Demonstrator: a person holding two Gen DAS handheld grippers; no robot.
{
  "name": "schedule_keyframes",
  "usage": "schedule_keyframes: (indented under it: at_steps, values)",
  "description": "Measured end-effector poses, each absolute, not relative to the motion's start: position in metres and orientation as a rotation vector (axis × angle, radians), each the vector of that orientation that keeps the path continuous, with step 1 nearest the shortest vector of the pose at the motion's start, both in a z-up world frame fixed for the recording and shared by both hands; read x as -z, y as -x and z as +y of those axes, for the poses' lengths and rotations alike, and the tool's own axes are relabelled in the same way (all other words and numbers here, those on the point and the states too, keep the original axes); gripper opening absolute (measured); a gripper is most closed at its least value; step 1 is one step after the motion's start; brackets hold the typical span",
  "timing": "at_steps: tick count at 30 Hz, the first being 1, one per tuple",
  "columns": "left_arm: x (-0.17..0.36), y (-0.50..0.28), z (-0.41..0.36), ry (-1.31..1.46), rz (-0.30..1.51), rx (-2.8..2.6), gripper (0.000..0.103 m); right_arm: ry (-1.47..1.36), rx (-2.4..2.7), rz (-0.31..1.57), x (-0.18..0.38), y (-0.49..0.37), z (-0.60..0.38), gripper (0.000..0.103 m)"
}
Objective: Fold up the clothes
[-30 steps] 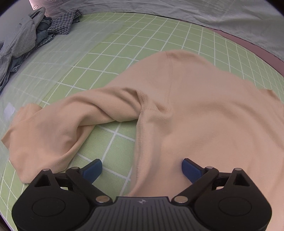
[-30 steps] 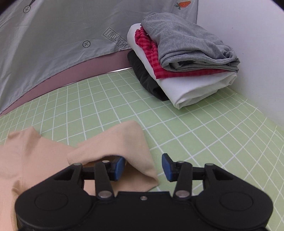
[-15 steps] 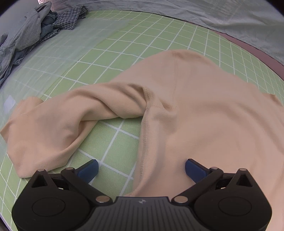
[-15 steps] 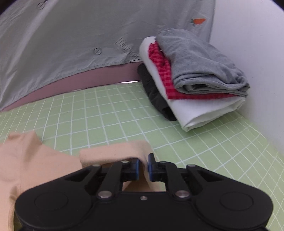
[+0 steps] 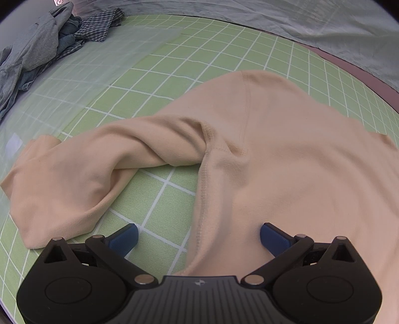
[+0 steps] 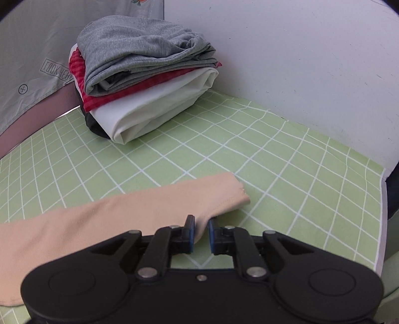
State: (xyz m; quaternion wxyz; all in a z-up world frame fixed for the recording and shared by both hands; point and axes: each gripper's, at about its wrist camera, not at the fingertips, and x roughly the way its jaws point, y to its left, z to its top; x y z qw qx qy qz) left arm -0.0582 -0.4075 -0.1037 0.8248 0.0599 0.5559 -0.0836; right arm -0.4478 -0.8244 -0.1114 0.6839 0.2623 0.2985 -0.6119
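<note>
1. On the green grid tabletop [image 5: 219, 57] lies a peach long-sleeved shirt [image 5: 286, 154], spread flat with its body toward the right side of the left wrist view
2. One sleeve [image 5: 82, 174] of this shirt goes out to the left; it is twisted near the armpit seam and its end is folded over on the tabletop
3. The left hand-held gripper [image 5: 198, 236] stands wide apart above the lower side edge of the shirt; one blue pad is over bare tabletop, the other pad is over the cloth, and neither pad presses on the fabric
4. The right hand-held gripper [image 6: 199, 230] is narrow, with a fold of the other sleeve [image 6: 139, 209] between its blue pads; the jaws are opening a little, and the pads are still on the cloth
5. This sleeve is stretched out flat, and its cuff end [image 6: 237, 192] rests on the tabletop just beyond the gripper
6. A stack of folded clothes [image 6: 147, 74] sits at the far side by the white wall [image 6: 311, 62]: grey on top, then red checked, white, and something black at the bottom
7. At the far left corner in the left wrist view lies a heap of unfolded clothes [image 5: 42, 49], grey and checked
8. A grey sheet [image 5: 311, 22] hangs behind the tabletop
</note>
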Motion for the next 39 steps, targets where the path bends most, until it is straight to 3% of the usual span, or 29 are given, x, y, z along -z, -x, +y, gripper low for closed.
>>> schedule_keyframes:
  at_steps: [3,8,10,16,32,34,35,36,37,38,39]
  values:
    - [0.104,0.058,-0.406,-0.126,1.181,0.177,0.103,-0.594,1.409,0.699,0.115,0.45,-0.821,0.027]
    - [0.099,0.048,-0.406,-0.15,1.186,0.176,0.101,-0.477,1.444,0.723,0.102,0.436,-0.814,0.061]
    - [0.09,0.045,-0.405,-0.165,1.14,0.178,0.1,-0.428,1.41,0.709,0.094,0.422,-0.811,0.069]
    - [0.072,0.014,-0.402,-0.155,1.058,0.176,0.1,-0.32,1.225,0.706,0.08,0.349,-0.807,0.076]
    - [0.103,-0.07,-0.443,-0.174,1.108,0.257,0.098,-0.221,0.641,0.789,0.1,0.117,-0.747,0.076]
    - [0.105,-0.077,-0.448,-0.163,1.1,0.276,0.091,-0.238,0.622,0.804,0.105,0.108,-0.748,0.072]
    - [0.104,-0.078,-0.45,-0.172,1.083,0.291,0.088,-0.246,0.609,0.812,0.107,0.106,-0.748,0.063]
    - [0.102,-0.079,-0.454,-0.177,1.063,0.311,0.077,-0.255,0.591,0.82,0.109,0.104,-0.749,0.055]
    - [0.1,-0.079,-0.458,-0.18,1.042,0.331,0.06,-0.265,0.569,0.819,0.11,0.103,-0.75,0.038]
    - [0.098,-0.08,-0.462,-0.183,1.022,0.352,0.048,-0.268,0.551,0.814,0.11,0.102,-0.751,0.024]
    - [0.097,-0.081,-0.466,-0.177,1.015,0.373,0.019,-0.264,0.542,0.815,0.109,0.1,-0.753,0.017]
